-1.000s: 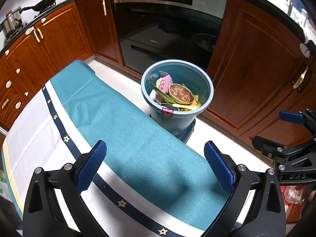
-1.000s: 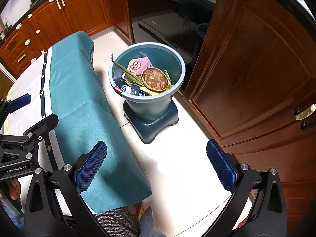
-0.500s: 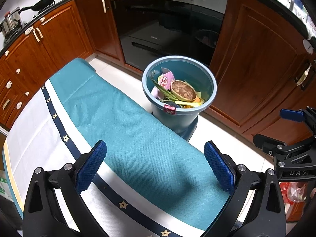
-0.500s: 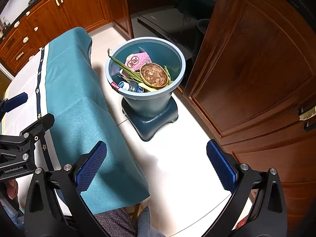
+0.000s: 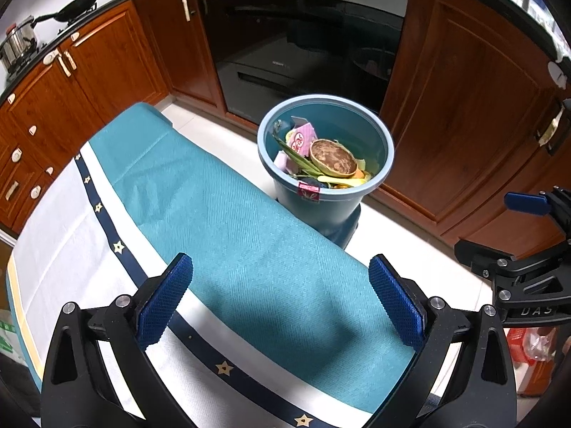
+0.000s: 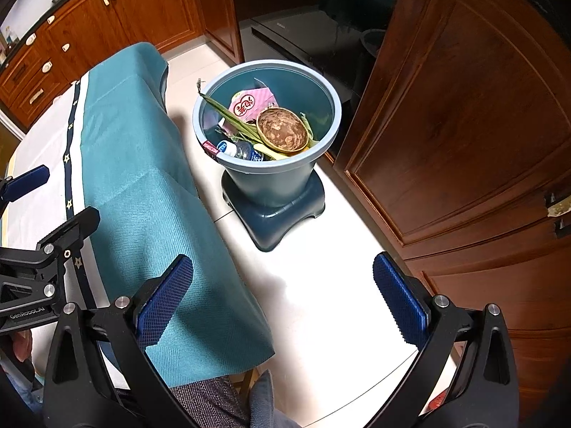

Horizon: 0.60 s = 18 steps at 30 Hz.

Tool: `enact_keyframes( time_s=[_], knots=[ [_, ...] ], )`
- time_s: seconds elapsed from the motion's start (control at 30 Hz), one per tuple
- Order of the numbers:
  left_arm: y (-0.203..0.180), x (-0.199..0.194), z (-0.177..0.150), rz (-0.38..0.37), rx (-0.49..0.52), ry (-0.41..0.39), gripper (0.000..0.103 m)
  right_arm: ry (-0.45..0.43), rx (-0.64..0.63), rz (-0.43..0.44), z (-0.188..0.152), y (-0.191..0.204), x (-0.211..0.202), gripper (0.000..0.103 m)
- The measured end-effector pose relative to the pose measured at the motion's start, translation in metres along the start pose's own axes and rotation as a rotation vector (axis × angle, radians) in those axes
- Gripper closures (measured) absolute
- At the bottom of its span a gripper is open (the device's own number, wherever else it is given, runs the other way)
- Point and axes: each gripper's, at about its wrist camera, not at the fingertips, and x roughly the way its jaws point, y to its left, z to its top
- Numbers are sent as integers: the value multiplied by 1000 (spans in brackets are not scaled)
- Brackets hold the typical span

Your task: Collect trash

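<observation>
Trash fills the blue-grey bin (image 6: 266, 164), which stands on a dark blue square base (image 6: 274, 214) on the pale floor (image 6: 321, 285), just beside the table's edge and in front of the oven (image 5: 303, 46) and the wooden cabinet doors (image 6: 464, 107). Inside the bin lie a brown coconut half-shell (image 6: 282, 133) on top, a pink printed carton (image 6: 249, 103) behind it, long green leaves (image 6: 228, 119) slanting up to the rim, a plastic bottle with a blue label (image 6: 237, 149) against the near wall, and a yellow peel (image 5: 337, 180). A small red wrapper (image 5: 308, 187) hangs over the near rim. The left gripper (image 5: 280, 299) hovers above the table with its jaws spread wide and nothing between the blue pads (image 5: 162, 301). The right gripper (image 6: 282, 297) is likewise wide apart and empty, held above the corner of the table and the floor, well short of the bin. The table is covered by a teal cloth (image 5: 232, 232) with a white field and a navy band of gold stars (image 5: 117, 246); the cloth hangs over the edge nearest the bin. A pot (image 5: 16, 44) and a black pan (image 5: 78, 3) sit on the stove at far left.
</observation>
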Motion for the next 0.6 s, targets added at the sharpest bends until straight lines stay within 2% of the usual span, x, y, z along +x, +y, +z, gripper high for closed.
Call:
enact_keyframes(
  time_s=[0.17, 0.6],
  knots=[
    [2, 1, 0, -32, -11, 0, 4, 4, 0, -1, -1, 1, 2, 6],
    [5, 5, -1, 13, -19, 28, 4, 1, -9, -19, -1, 2, 1, 6]
  ],
)
